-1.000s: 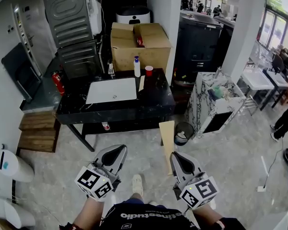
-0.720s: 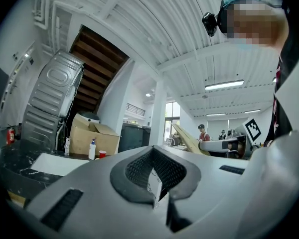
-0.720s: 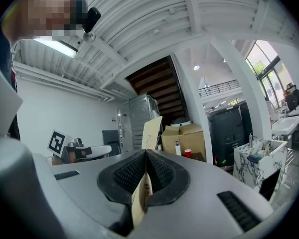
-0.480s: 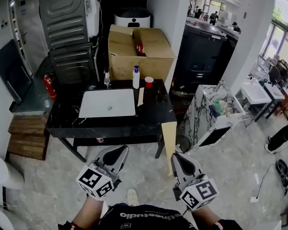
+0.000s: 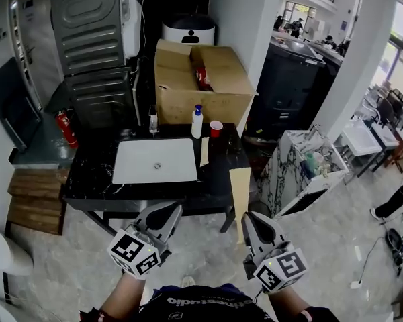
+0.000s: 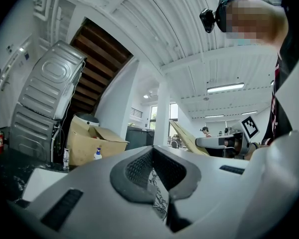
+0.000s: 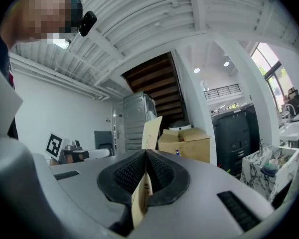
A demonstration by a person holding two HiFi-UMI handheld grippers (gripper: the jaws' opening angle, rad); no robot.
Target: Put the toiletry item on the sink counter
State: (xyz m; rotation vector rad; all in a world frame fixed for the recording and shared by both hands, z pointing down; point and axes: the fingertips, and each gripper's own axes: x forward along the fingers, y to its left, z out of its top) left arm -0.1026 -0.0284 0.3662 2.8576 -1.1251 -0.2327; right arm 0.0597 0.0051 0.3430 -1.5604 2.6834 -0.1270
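Note:
A white bottle with a blue pump stands at the back of the black sink counter, beside a red cup and behind the white basin. It also shows small in the left gripper view as the bottle in front of a cardboard box. My left gripper and right gripper are held low in the head view, short of the counter's front edge. Both are shut with nothing in them, seen as the left gripper and the right gripper.
An open cardboard box sits behind the counter and a faucet stands at the basin's back. A cardboard plank leans at the counter's right end. A marble-patterned cabinet stands right, stacked grey machines and wooden steps left.
The counter has come closer and sits lower in the head view as the person walks toward it. Both grippers stay shut in the same pose.

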